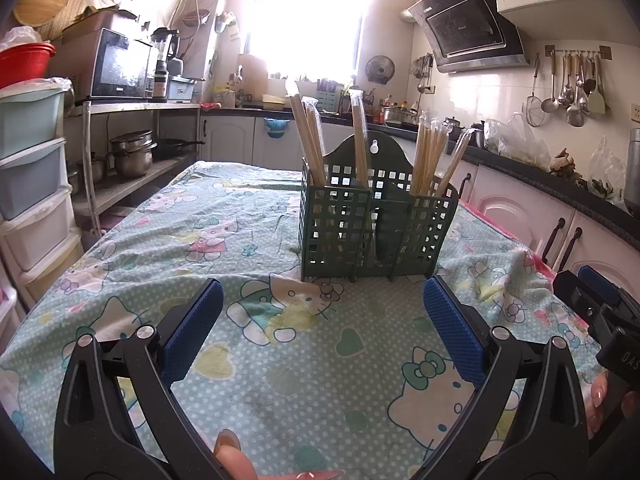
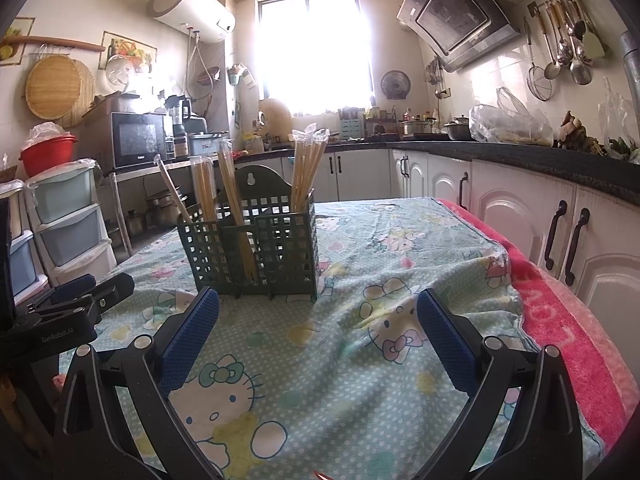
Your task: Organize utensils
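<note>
I have both claws hovering low over the worktop, which is draped in a pale green cartoon-cat cloth. My left claw stands wide open, its two blue pads spread far apart with nothing but cloth between them. My right claw is spread just as wide and holds nothing either. In the left wrist view I can see part of the right claw's black body at the right edge, and in the right wrist view the left claw shows at the left edge, so the two sit side by side.

The dark green perforated utensil holder stands upright on the cloth ahead of both claws, a little beyond the fingertips and touching neither. From the left wrist it sits slightly right of centre; from the right wrist it sits left of centre. It has a taller back plate with a hanging hole and several front compartments. Wrapped pairs of chopsticks stand in it, leaning outward: one bunch in the left compartment, one pair near the middle, and another bunch in the right compartment as the left wrist sees it. I cannot count the pairs reliably.

A pink towel lies under the cloth along the worktop's right edge. A fingertip shows at the bottom of the left wrist view.
</note>
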The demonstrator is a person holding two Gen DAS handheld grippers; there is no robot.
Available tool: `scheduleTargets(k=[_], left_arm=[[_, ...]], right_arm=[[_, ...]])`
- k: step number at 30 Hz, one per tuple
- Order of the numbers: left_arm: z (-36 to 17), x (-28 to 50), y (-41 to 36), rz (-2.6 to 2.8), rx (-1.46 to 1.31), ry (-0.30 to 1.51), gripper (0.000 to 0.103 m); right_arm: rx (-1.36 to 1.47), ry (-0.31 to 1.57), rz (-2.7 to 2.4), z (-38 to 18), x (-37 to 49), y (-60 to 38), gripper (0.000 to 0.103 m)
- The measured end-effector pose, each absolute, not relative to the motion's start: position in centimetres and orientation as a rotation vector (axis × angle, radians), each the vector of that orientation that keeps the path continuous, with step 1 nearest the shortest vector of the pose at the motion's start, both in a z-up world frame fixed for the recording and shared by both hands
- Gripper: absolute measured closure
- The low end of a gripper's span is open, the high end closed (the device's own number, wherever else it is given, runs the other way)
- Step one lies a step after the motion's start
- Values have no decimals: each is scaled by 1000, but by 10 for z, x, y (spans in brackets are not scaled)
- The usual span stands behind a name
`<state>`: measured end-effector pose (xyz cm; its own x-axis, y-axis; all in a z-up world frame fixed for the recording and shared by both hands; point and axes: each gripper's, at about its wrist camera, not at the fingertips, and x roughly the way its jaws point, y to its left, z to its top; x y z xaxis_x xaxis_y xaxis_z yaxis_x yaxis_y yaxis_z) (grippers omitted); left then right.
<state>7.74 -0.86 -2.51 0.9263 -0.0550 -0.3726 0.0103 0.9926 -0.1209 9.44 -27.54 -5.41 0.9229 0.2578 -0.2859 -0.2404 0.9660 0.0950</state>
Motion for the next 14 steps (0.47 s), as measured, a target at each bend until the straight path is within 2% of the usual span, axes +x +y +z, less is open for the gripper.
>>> scheduleTargets(k=[7,14], left_arm=[[-23,78,-2,-48,-167,400,11],[-14,120,39,32,-102,563,11]], right_arm=[[85,401,241,-55,110,-286,7],[36,687,50,-56,197,-337,7]])
